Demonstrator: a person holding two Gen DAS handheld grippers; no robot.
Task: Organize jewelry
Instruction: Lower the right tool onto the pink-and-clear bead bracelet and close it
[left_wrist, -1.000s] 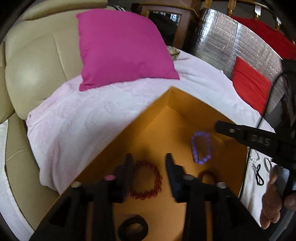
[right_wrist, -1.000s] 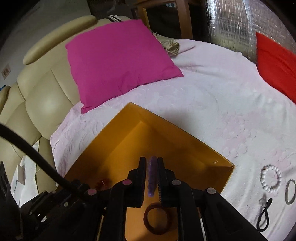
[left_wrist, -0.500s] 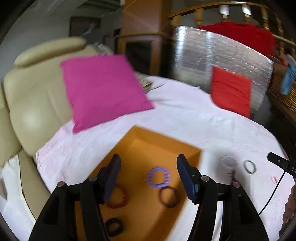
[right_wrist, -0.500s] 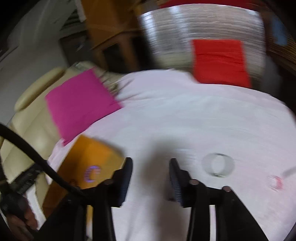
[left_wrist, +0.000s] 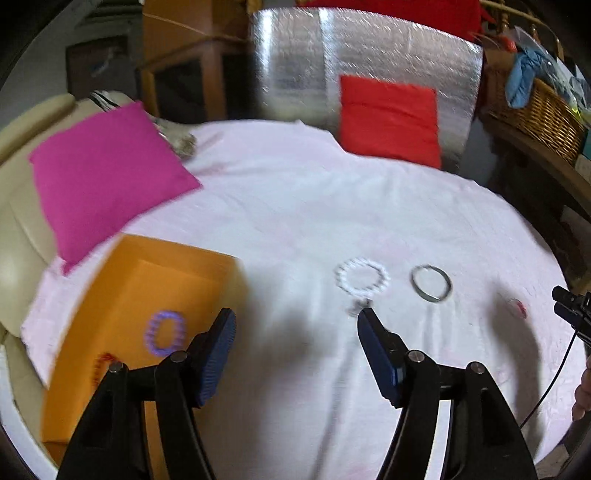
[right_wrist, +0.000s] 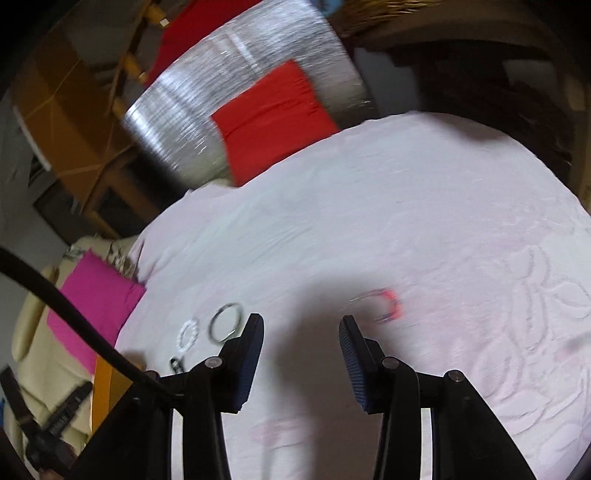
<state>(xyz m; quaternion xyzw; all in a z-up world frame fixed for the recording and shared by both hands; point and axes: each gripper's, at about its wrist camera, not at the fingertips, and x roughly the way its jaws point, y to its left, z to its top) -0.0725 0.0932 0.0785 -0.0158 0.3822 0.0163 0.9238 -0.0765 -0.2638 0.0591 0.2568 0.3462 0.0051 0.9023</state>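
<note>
An orange box sits at the left on the pale pink cloth, holding a purple bead bracelet and a red bead bracelet. My left gripper hovers over bare cloth to the right of the box, its jaws opening with nothing between them. Just beyond its right finger lie a white bead bracelet and a metal bangle. My right gripper is open and empty above the cloth. A blurred pink-red ring lies just past its right fingertip. The bangle, white bracelet and a black loop are to its left.
A magenta pillow leans on the beige sofa behind the box. At the back, a red cushion stands against a silver foil panel. A wicker basket sits on a shelf at the far right. A black cable crosses the right wrist view.
Both grippers swung right, away from the orange box. The right gripper let go of the purple bracelet, which now lies in the box, and opened. The left gripper's jaws spread wider.
</note>
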